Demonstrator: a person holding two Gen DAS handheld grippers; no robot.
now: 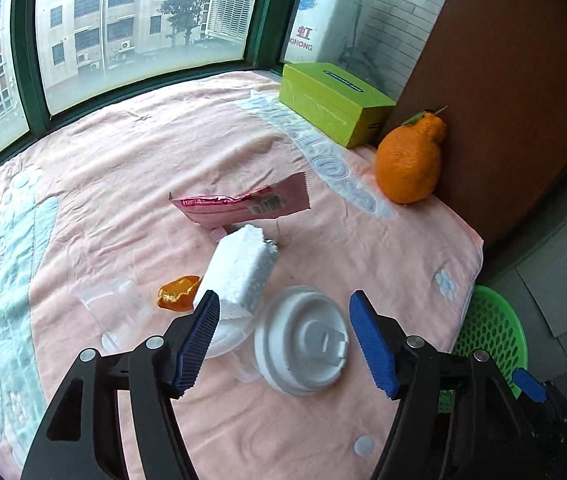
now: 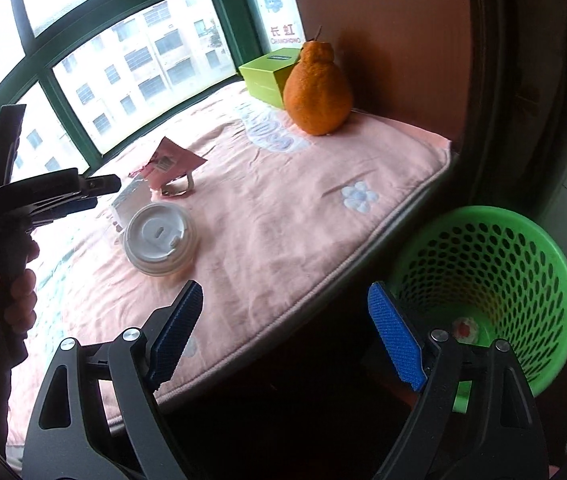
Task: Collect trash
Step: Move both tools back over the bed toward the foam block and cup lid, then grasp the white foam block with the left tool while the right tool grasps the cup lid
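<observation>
Green mesh wastebasket point(image 2: 523, 264) below the pink blanket's point(image 1: 123, 168) edge, one small scrap at its bottom. On the blanket near that basket: white foam block point(image 1: 239, 268), white cup lid point(image 1: 303, 344), torn pink wrapper point(image 1: 243, 204), orange peel point(image 1: 177, 292). Left gripper point(image 1: 285, 340) spread wide above the lid, gripping nothing. Right gripper point(image 2: 285, 332) likewise spread, empty.

You have a white cup lid point(image 1: 303, 344) lying flat beside a foam block point(image 1: 239, 268), an orange peel point(image 1: 177, 293) and a torn pink wrapper point(image 1: 243, 204); the green basket point(image 2: 483, 280) stands below the ledge.
</observation>
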